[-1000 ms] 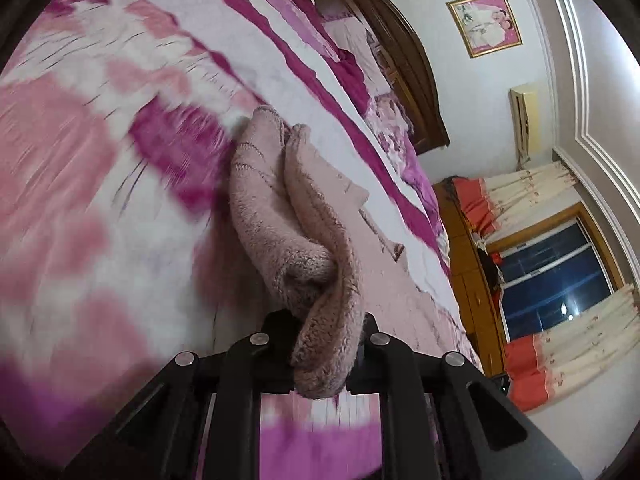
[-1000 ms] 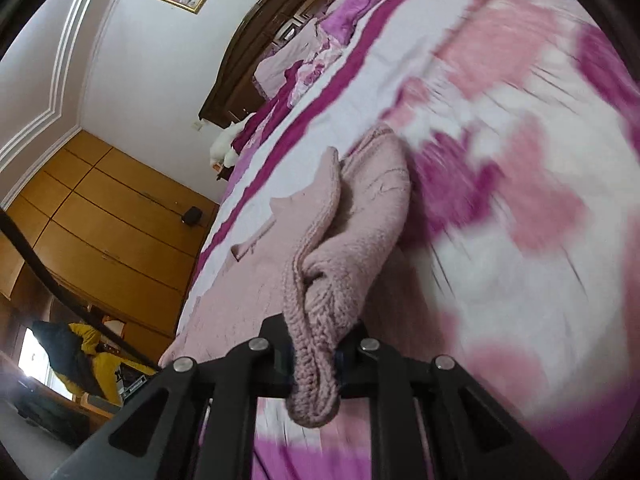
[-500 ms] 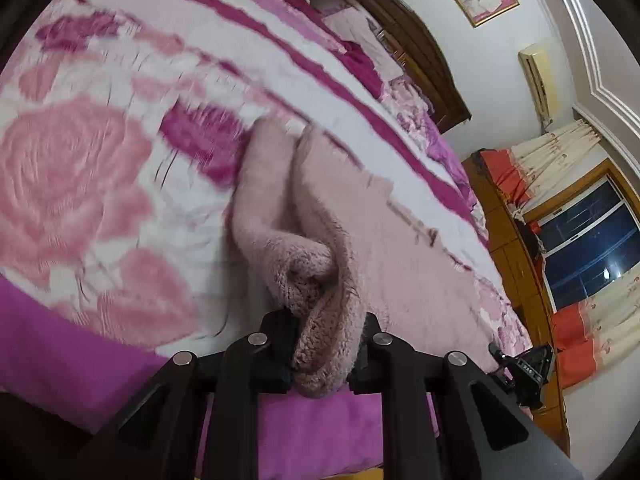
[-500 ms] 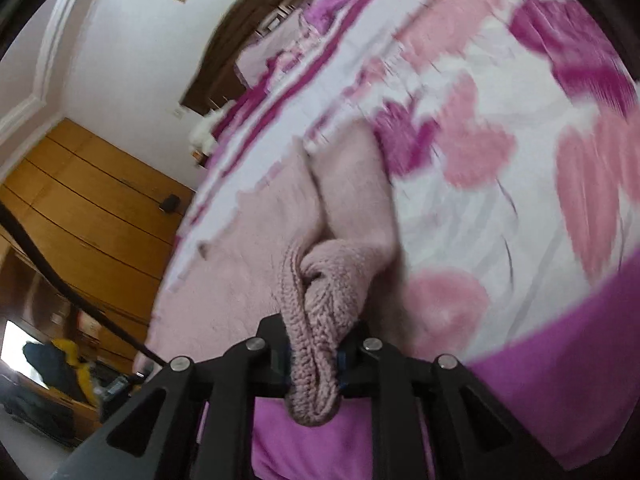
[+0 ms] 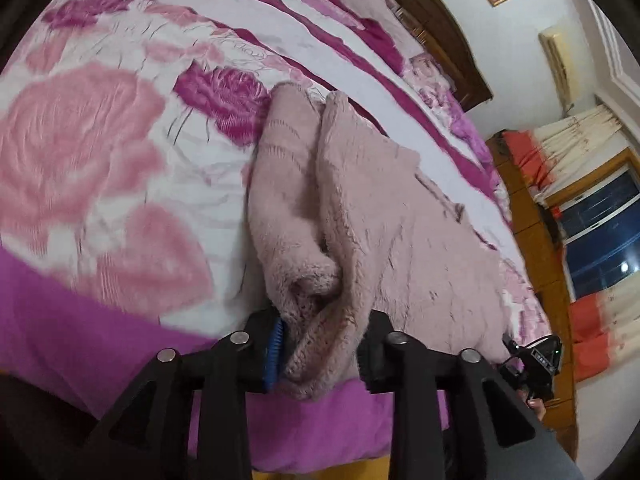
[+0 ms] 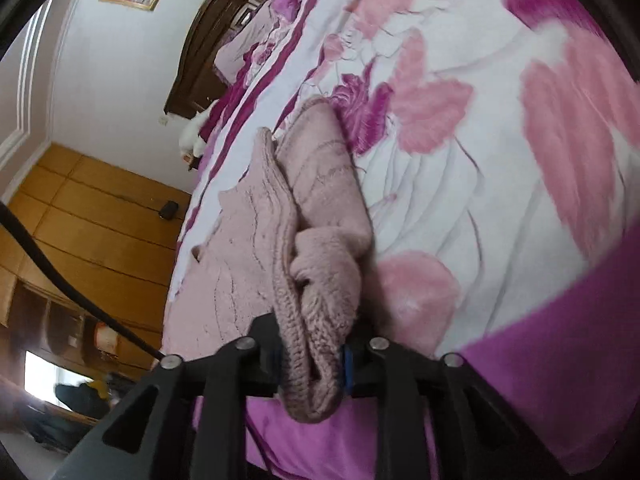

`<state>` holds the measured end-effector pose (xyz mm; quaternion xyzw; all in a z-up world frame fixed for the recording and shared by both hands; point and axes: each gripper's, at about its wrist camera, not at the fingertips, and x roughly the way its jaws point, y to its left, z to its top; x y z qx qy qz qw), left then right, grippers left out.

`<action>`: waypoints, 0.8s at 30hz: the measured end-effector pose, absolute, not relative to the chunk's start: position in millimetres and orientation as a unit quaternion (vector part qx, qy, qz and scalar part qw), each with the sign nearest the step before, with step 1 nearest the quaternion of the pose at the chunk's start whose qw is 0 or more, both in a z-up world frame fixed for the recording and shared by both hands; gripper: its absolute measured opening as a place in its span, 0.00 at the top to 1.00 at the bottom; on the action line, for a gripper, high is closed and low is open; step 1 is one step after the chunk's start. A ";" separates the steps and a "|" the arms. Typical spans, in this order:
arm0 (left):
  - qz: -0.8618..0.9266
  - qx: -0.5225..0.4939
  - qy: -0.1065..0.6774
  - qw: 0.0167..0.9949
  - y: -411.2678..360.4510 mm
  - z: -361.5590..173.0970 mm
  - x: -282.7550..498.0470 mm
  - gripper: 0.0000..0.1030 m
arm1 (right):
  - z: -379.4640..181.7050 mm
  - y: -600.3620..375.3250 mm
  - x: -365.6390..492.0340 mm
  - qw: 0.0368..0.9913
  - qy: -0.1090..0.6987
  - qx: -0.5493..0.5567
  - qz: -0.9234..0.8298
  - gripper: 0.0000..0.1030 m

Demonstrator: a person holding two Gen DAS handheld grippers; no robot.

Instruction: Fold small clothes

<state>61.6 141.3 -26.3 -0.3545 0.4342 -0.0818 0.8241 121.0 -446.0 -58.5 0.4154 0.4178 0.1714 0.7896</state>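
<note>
A small pale pink fuzzy knit garment [image 5: 360,208] lies on the flowered bed, folded over on itself, its near edge at the bed's front edge. My left gripper [image 5: 320,350] has its jaws parted a little wider than before, with the garment's bunched corner still between them. In the right wrist view the same garment [image 6: 280,240] runs up from my right gripper [image 6: 310,360], which is shut on its ribbed knit edge. Both held corners hang slightly over the purple border of the bed.
The bed cover [image 5: 100,152] is white with pink and magenta roses and a purple border [image 6: 560,360]. A dark wooden headboard [image 5: 420,24] stands at the far end. A wooden wardrobe [image 6: 80,220] and a curtained window [image 5: 600,224] flank the bed.
Both grippers pulled the garment toward the bed's near edge and lowered it flatter onto the cover. The left jaws have spread slightly, showing a blue pad.
</note>
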 end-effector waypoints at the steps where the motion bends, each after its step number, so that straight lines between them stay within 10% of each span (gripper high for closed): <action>1: -0.081 -0.360 0.430 0.824 141.0 -25.4 55.0 0.87 | -54.9 -446.2 114.7 0.799 0.410 0.407 0.167 0.69; 7: -0.116 -0.433 0.401 0.799 114.1 -29.9 0.3 0.64 | -50.6 -428.3 55.4 0.821 0.378 0.390 0.177 0.63; 24: -0.224 -0.373 0.377 0.818 -2.6 -36.7 101.2 0.62 | -67.4 -291.1 97.3 0.829 0.347 0.347 0.269 0.59</action>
